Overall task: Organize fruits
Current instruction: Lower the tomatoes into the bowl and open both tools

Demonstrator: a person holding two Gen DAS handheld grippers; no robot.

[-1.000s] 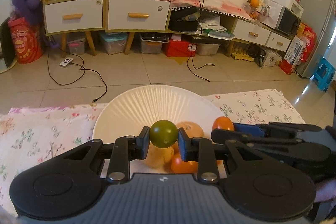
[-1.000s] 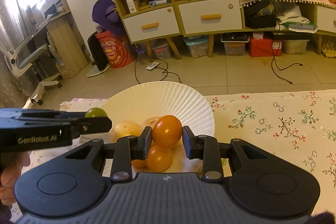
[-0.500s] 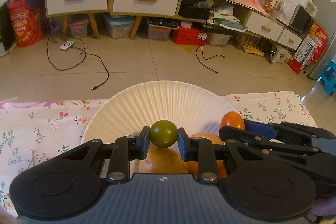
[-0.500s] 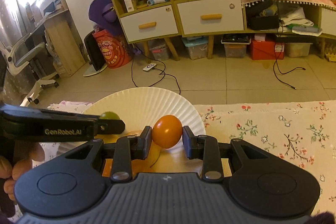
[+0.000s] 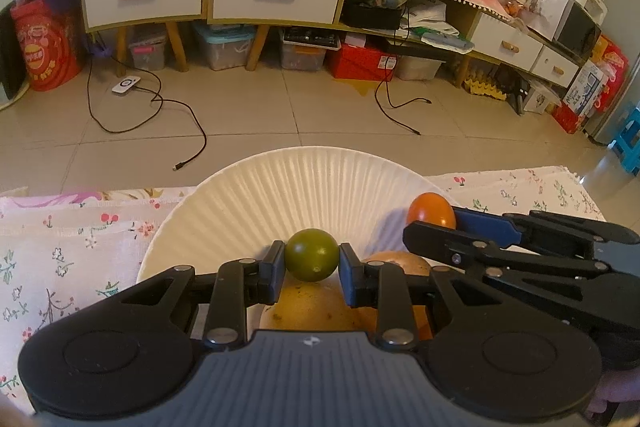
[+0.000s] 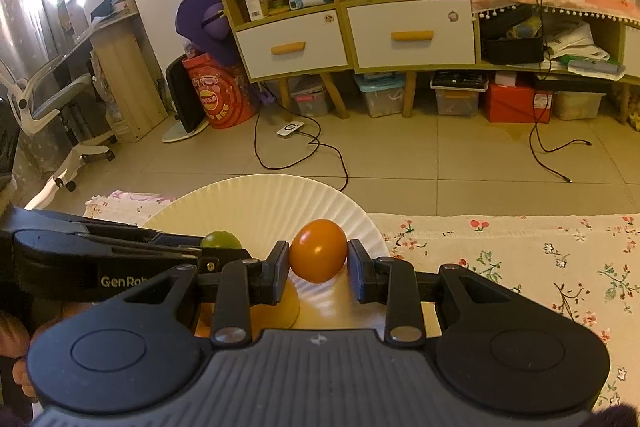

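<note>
On the left side of the counter lies a floral tablecloth (image 5: 72,251), white with small flowers. In the middle of it stands a white paper plate (image 5: 280,187) with a ribbed rim.

The left tongs (image 5: 312,267) are closed on a green fruit (image 5: 312,254), small and round, and hold it above the near part of the plate. Both fingers touch the fruit at its sides. Under it, on the plate, lies a yellow fruit (image 5: 312,311), partly hidden behind the tongs. Just to the right of it there is a second pale orange fruit (image 5: 400,261), also on the plate and also partly covered.

More to the right, the right tongs (image 6: 318,267) are closed on an orange fruit (image 6: 318,255), smooth and a little oval. They hold it above the right part of the plate, near the rim. In the left wrist view this same fruit (image 5: 431,209) shows at the tip of the right tongs, higher than the green one and well apart from it.

Behind the counter is a tiled floor (image 6: 440,155) with black cables (image 6: 320,151) on it, and a wooden cabinet (image 6: 360,35) with white drawers stands at the wall.
</note>
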